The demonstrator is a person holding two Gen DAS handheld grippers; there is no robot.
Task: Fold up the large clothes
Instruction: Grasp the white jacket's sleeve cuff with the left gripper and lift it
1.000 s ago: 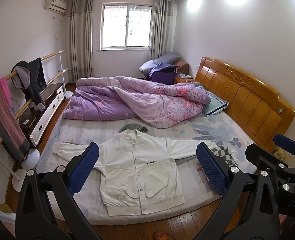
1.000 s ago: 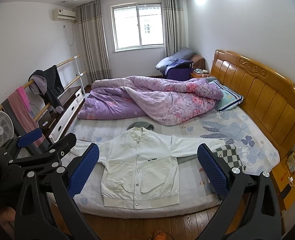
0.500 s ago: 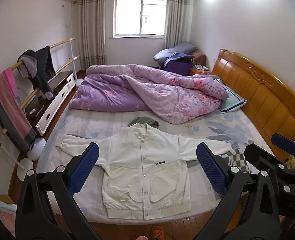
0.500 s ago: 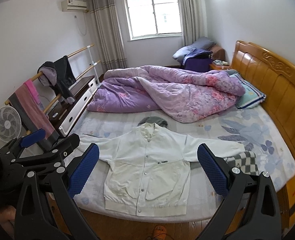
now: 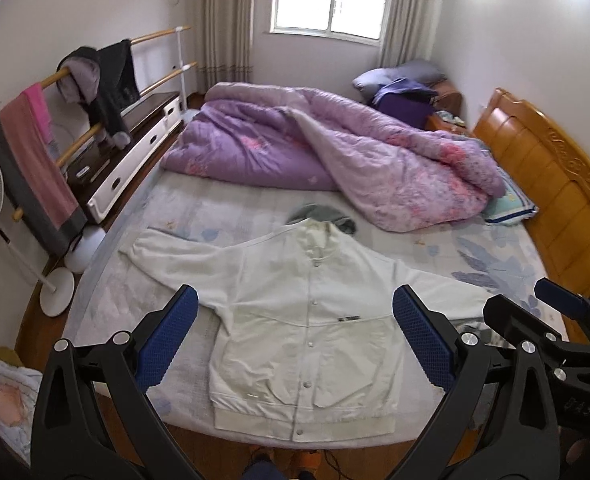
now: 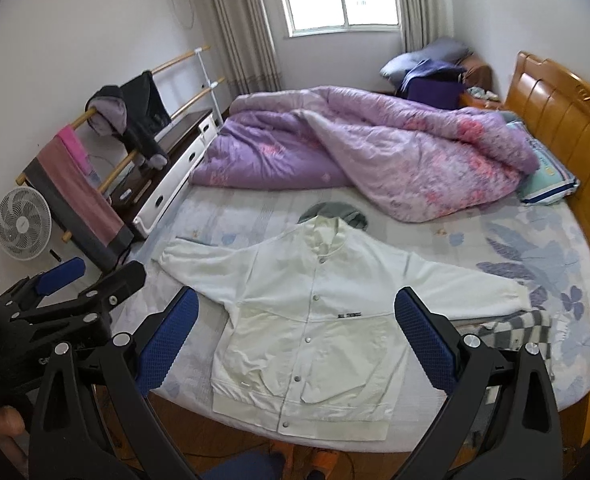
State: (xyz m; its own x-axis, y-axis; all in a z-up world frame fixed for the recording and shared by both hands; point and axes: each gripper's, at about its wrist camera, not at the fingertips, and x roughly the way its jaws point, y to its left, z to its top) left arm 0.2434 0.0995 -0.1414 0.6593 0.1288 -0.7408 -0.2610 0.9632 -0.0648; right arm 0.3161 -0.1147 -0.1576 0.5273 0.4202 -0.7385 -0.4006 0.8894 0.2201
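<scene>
White button-front jacket (image 5: pixel 307 320) lies flat, face up, on the near part of the bed's pale floral-print mattress cover (image 5: pixel 199 216), sleeves spread out to both sides, collar toward the far side, ribbed hem at the near mattress edge. Snaps closed down the front, small dark label on the chest.

Left claw (image 5: pixel 295 336): jaws wide, blue-padded fingers (image 5: pixel 167 336) framing the jacket body from above, holding nothing, clear of the fabric. Right claw (image 6: pixel 297 336): same, jaws wide, empty, hovering over the jacket's lower half. Each claw shows at the edge of the other's view: right one at the right edge of the left wrist view, left one at the left edge of the right wrist view.

Crumpled purple floral quilt (image 5: pixel 335 160) is heaped across the far half of the bed. Grey-green garment (image 5: pixel 323 216) sits just behind the jacket collar, partly hidden by it. Grey-and-white checked cloth (image 6: pixel 527 324) is near the right sleeve cuff, contact unclear. Orange wooden headboard (image 5: pixel 555 184) is at the right. Wooden clothes rail (image 6: pixel 107 148) with hung dark jacket and pink towel stands at the left, white standing fan (image 6: pixel 23 224) beside it.
</scene>
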